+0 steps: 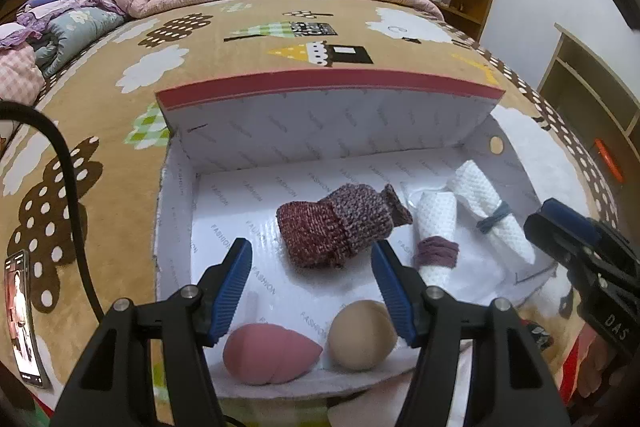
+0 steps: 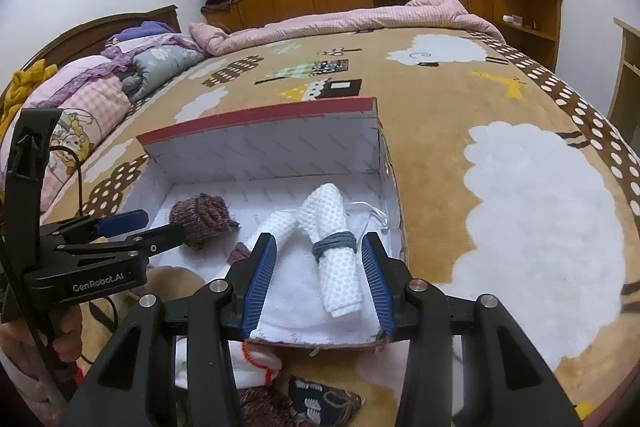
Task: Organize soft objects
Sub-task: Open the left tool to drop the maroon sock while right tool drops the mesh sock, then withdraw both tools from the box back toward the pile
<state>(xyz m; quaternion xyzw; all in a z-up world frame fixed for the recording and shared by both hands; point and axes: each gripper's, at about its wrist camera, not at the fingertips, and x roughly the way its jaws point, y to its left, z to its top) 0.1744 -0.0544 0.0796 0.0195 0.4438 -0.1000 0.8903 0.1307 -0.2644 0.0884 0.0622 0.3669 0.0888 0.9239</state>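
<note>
An open white-lined box (image 1: 328, 131) with a red-edged lid sits on the bed. Inside it lie a maroon knitted piece (image 1: 340, 223), a white towel roll with a purple band (image 1: 436, 227), a white towel roll with a blue-grey band (image 1: 492, 215), a pink sponge (image 1: 268, 351) and a beige sponge (image 1: 362, 339). My left gripper (image 1: 311, 247) hovers open over the knitted piece without touching it. My right gripper (image 2: 318, 241) is open above the blue-grey-banded roll (image 2: 334, 267), pads clear of it. Each gripper shows in the other view: left gripper (image 2: 136, 227), right gripper (image 1: 560, 223).
A phone (image 1: 22, 315) lies on the brown patterned bedspread at the left. Folded quilts (image 1: 60, 27) pile at the head of the bed. In front of the box lie a white sock with red trim (image 2: 256, 363) and a dark patterned cloth (image 2: 324, 399). Wooden shelves (image 1: 592, 87) stand right.
</note>
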